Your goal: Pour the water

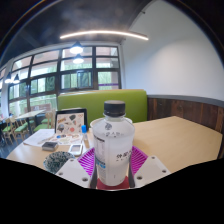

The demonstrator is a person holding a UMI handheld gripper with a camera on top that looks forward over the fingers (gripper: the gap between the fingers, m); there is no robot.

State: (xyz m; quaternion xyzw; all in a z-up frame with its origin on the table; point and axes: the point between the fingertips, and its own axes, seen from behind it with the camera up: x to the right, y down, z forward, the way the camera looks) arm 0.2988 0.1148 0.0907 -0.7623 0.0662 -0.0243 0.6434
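Observation:
A clear plastic water bottle (112, 145) with a black cap (115, 108) and a white label stands upright between my fingers. My gripper (112, 162) is shut on the bottle, the purple pads (88, 162) pressing its lower body from both sides. A reddish patch shows under the bottle's base; I cannot tell what it is. The wooden table (175, 135) stretches ahead beyond the bottle.
Left of the bottle lie a small patterned object (57, 160), a dark item (50, 146), white paper (38, 139) and an upright picture card (71, 123). A green sofa (90, 103) lines the table's far side under large windows. Bare tabletop lies to the right.

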